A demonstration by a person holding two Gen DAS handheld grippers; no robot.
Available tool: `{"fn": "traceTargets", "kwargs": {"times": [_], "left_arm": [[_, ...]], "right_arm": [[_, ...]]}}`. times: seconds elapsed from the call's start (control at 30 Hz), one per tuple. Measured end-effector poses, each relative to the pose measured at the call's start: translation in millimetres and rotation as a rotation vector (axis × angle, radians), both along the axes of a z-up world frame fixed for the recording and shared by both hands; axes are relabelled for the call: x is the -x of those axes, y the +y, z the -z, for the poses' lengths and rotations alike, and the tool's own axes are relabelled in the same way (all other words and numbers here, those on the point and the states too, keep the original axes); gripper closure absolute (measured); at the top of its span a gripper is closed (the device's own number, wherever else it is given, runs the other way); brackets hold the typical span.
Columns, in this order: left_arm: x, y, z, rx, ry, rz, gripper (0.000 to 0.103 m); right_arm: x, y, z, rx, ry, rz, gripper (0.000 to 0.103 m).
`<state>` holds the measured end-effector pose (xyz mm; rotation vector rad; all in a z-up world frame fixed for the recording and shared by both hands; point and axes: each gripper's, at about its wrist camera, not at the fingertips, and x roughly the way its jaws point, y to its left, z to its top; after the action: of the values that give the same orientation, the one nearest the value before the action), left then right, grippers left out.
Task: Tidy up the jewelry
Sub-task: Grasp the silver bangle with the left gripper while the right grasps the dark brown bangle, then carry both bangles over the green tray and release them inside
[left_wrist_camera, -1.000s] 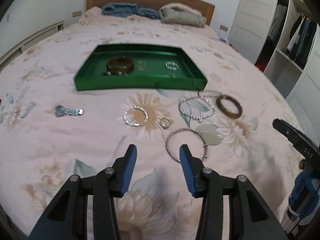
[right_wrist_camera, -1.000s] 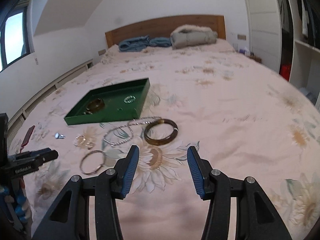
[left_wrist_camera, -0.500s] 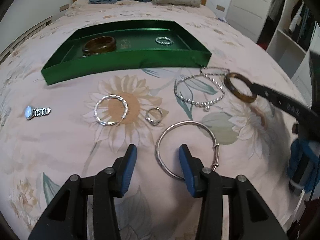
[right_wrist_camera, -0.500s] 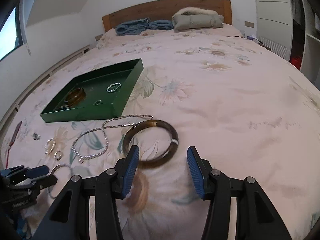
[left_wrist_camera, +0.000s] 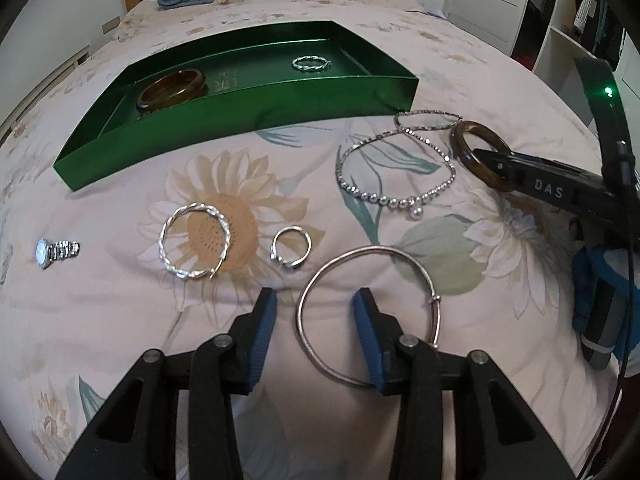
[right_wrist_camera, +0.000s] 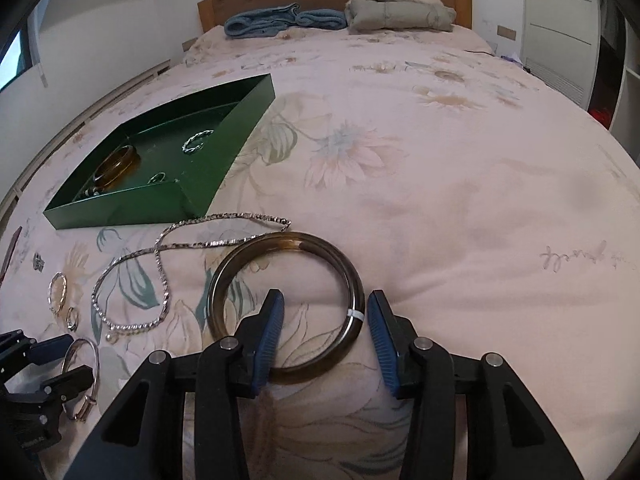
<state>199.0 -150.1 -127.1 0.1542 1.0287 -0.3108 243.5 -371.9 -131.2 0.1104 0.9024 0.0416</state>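
Observation:
My left gripper [left_wrist_camera: 314, 312] is open, its fingers straddling the left rim of a thin silver bangle [left_wrist_camera: 370, 250] on the bed. My right gripper [right_wrist_camera: 325, 314] is open, its fingers straddling the near right rim of a brown bangle [right_wrist_camera: 344, 268], also in the left wrist view [left_wrist_camera: 466, 152]. A green tray [left_wrist_camera: 280, 96] holds a brown bangle [left_wrist_camera: 172, 88] and a twisted silver bracelet [left_wrist_camera: 310, 63]. On the bed lie a beaded necklace [left_wrist_camera: 400, 196], a twisted silver bangle [left_wrist_camera: 195, 242], a ring [left_wrist_camera: 291, 248] and a small watch [left_wrist_camera: 54, 251].
The floral bedspread [right_wrist_camera: 440, 180] covers the bed. Folded blue clothes [right_wrist_camera: 280, 20] and a grey jacket [right_wrist_camera: 400, 12] lie by the headboard. A wardrobe [left_wrist_camera: 560, 20] stands at the right. The tray also shows in the right wrist view [right_wrist_camera: 240, 136].
Both grippers have moved forward and down toward the bed. The left now straddles the silver bangle's rim, the right the brown bangle's rim. Both stay open.

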Motion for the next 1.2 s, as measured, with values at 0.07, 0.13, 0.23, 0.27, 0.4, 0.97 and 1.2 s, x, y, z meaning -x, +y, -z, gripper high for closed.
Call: {"fn": "traceTargets", "kwargs": {"times": [0.07,0.13,0.23,0.27,0.4,0.97,1.2], "left_arm": [[1,-2,-1,-0.005,-0.01,0.001,0.076],[6,-5,-3,-0.014,-0.023,0.008,0.092],[13,-7,-5,-0.02,-0.044,0.01,0.097],[16,-7,-7,-0.021,-0.055,0.006,0.097],[28,-5,-17,-0.013,-0.092,-0.01,0.098],[95,13,-83,0.009,-0.259,0.002,0.098],[125,25,-107,0.027,-0.318,-0.009,0.098]], "right_arm": [[-2,0,0,0.003,0.003,-0.001,0.064],[-1,0,-2,0.008,-0.001,0.008,0.08],[6,0,-5,0.011,-0.012,0.015,0.092],[9,0,-7,0.015,-0.019,0.016,0.092],[31,3,-23,0.021,-0.073,0.012,0.093],[154,12,-98,-0.001,-0.231,0.053,0.094],[197,22,-116,0.004,-0.264,0.053,0.094]]}}
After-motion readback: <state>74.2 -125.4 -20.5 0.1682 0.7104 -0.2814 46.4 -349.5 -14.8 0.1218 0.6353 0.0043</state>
